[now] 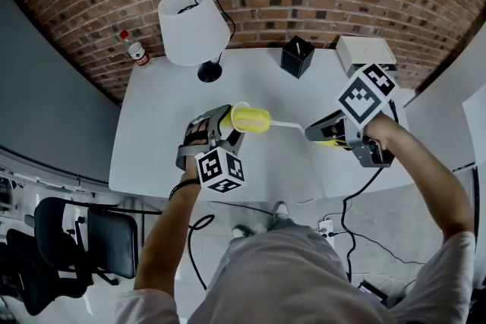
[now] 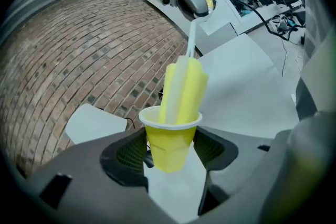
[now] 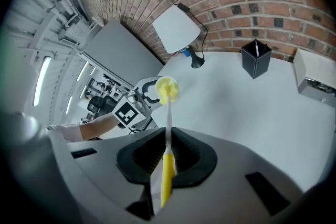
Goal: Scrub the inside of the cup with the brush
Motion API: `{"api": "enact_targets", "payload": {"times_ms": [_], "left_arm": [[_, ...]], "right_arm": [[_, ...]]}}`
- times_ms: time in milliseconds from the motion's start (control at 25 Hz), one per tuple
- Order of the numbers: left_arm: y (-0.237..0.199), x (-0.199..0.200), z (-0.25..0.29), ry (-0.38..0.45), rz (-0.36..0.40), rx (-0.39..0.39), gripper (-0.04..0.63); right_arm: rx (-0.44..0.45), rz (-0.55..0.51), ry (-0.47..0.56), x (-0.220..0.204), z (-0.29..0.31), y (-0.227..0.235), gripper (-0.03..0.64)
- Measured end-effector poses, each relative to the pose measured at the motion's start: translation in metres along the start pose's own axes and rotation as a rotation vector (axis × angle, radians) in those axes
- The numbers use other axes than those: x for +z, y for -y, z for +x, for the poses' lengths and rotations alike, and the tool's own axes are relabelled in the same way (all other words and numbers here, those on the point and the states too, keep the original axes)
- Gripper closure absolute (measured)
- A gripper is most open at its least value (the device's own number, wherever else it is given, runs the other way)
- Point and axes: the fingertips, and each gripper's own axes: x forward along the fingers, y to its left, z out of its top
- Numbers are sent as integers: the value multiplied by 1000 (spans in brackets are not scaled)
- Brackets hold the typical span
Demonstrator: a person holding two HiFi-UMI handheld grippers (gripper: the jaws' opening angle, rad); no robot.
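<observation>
My left gripper (image 1: 220, 129) is shut on a small yellow cup (image 1: 228, 118) (image 2: 169, 139), holding it above the white table (image 1: 304, 171) with its mouth turned to the right. The brush has a yellow sponge head (image 1: 252, 119) (image 2: 184, 89) and a thin white stem (image 1: 287, 125). The head's tip sits inside the cup's mouth, most of it sticking out. My right gripper (image 1: 315, 134) is shut on the brush's yellow handle (image 3: 167, 178). In the right gripper view the sponge head (image 3: 166, 90) points away toward my left gripper (image 3: 142, 94).
A white table lamp (image 1: 194, 25) stands at the table's back left. A black pen holder (image 1: 297, 55) and a white box (image 1: 366, 53) are at the back right. A bottle with a red cap (image 1: 135, 49) sits at the far left corner. An office chair (image 1: 83, 239) is on the floor.
</observation>
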Motion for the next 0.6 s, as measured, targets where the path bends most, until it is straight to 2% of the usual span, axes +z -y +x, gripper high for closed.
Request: {"api": "enact_targets", "payload": {"times_ms": [360,600], "left_arm": [[7,-8,6,40,-211,-27,310],[21,-12,15,87,-428,-75,308]], "right_arm": [[-32,-34,69,-5,-7,-3,586],[-64,-43,153,-5,-3,-1,586]]}}
